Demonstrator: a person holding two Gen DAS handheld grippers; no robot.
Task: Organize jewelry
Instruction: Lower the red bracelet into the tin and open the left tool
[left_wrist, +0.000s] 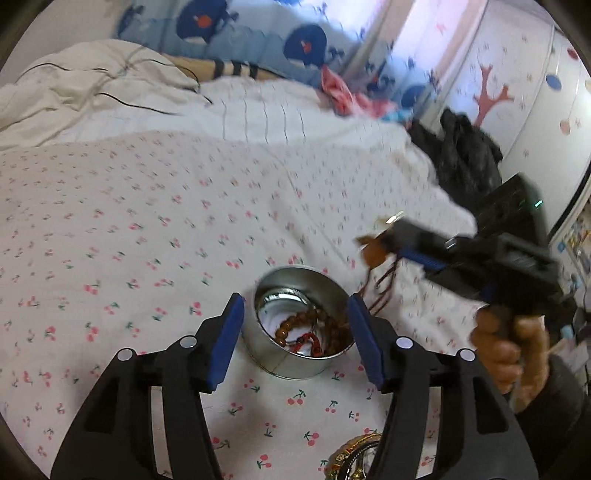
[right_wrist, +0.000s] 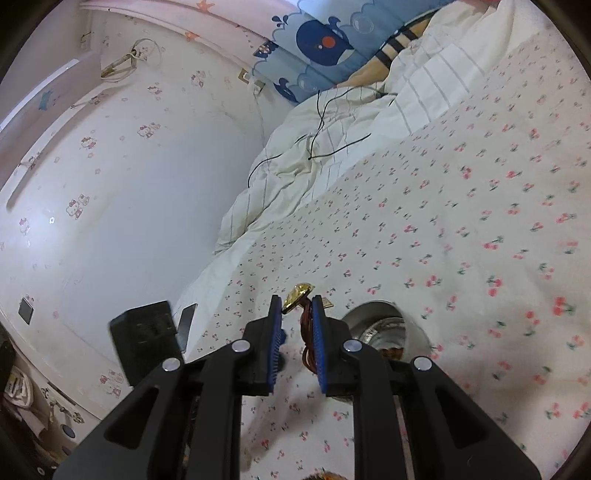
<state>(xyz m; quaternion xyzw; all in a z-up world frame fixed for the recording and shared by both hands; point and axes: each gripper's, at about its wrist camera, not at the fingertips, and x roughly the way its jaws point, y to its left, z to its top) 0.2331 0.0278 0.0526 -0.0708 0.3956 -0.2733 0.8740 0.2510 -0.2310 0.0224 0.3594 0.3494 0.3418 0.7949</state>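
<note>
Left tool (left_wrist: 295, 339) is spread wide, holding nothing, its blue pads (left_wrist: 229, 339) either side of a round metal tin (left_wrist: 295, 363) that stands on the cherry-print bedsheet (left_wrist: 147, 229). Inside the tin lie brown bead bracelets (left_wrist: 317, 332) w/ a bit of red cord. At 6 o'clock in the left wrist view, a gold bangle pile (left_wrist: 354, 458) sits on the sheet, partly hidden by the tool's frame.

Right tool (left_wrist: 384, 243), seen at 3 o'clock from the left cam, is clenched on a gold pendant (right_wrist: 297, 295) w/ brown cords (right_wrist: 308, 347) dangling between the pads; it hangs just above the tin's rim at approx 2 o'clock of the tin. In the right wrist view the tin (right_wrist: 380, 325) shows at 4 o'clock of the pendant, partly behind the frame. A hand (left_wrist: 506, 354) grips the right tool's handle.

White duvet (left_wrist: 92, 88) is bunched at 11 o'clock, whale-print cushion (right_wrist: 325, 40) beyond it
</note>
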